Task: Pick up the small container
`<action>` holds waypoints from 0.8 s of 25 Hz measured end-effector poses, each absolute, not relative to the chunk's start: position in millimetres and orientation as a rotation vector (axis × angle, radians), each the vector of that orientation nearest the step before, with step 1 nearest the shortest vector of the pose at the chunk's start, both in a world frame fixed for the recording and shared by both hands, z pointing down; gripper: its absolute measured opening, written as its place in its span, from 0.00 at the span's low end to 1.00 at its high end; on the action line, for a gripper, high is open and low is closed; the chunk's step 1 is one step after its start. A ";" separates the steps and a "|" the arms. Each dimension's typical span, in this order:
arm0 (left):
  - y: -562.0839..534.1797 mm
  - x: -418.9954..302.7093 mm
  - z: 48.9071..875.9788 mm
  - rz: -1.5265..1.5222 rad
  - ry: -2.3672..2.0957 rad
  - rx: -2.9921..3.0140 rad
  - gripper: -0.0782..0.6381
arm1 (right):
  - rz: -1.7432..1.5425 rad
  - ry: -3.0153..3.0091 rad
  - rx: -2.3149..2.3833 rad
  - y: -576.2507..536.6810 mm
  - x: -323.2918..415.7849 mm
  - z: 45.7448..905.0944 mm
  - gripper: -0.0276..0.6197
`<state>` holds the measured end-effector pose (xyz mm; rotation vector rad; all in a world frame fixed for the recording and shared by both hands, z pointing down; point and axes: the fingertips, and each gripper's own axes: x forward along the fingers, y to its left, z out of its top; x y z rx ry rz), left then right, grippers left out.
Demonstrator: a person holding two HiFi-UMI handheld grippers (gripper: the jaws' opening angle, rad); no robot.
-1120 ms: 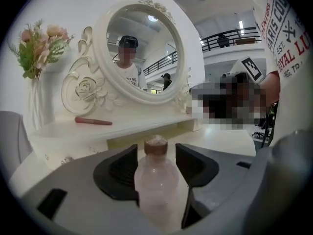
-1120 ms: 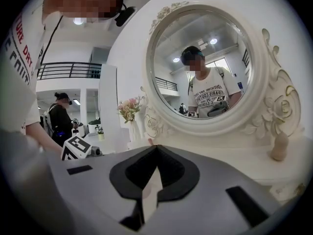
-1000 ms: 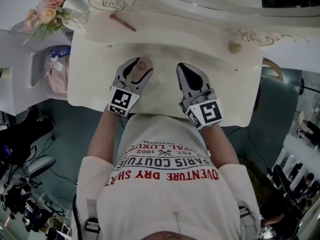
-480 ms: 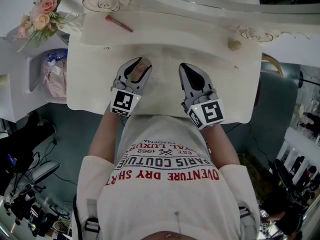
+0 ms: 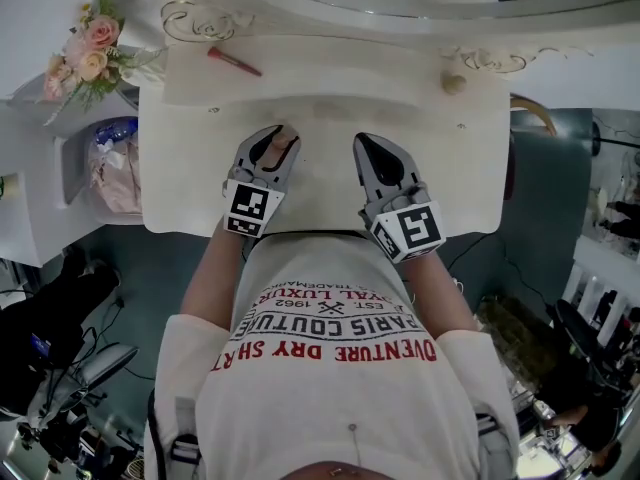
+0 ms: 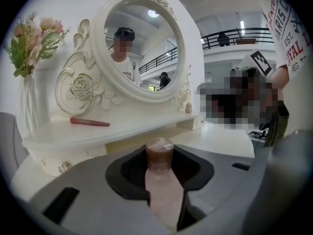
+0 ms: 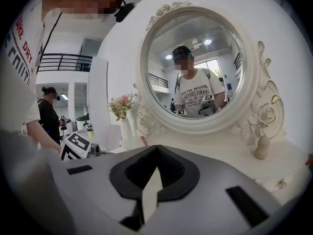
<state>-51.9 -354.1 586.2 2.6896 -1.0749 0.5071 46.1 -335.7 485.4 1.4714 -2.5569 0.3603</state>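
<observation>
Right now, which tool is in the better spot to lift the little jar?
Left. The left tool has the jar between its closing jaws. The right tool is empty, with its jaws together, off to the jar's side.

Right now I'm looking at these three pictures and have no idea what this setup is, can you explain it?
A person is at a white dressing table, holding a two-jaw gripper in each hand; there is no robot. One picture looks down from a camera on the person's head; the other two look along each gripper's jaws. The left gripper is closing its jaws on the small container standing between them. The right gripper is shut and empty. Further back are a red stick and a small beige ornament, below a round mirror.
</observation>
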 end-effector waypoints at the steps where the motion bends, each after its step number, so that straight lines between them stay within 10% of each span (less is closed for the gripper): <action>1: -353.6 -51.9 582.1 0.510 -1.066 2.698 0.30 | 0.356 -2.552 1.485 -335.1 46.3 481.8 0.04; 20: -335.9 -83.5 406.4 0.368 -1.091 2.923 0.31 | 0.206 -2.606 1.600 -316.2 22.1 401.1 0.04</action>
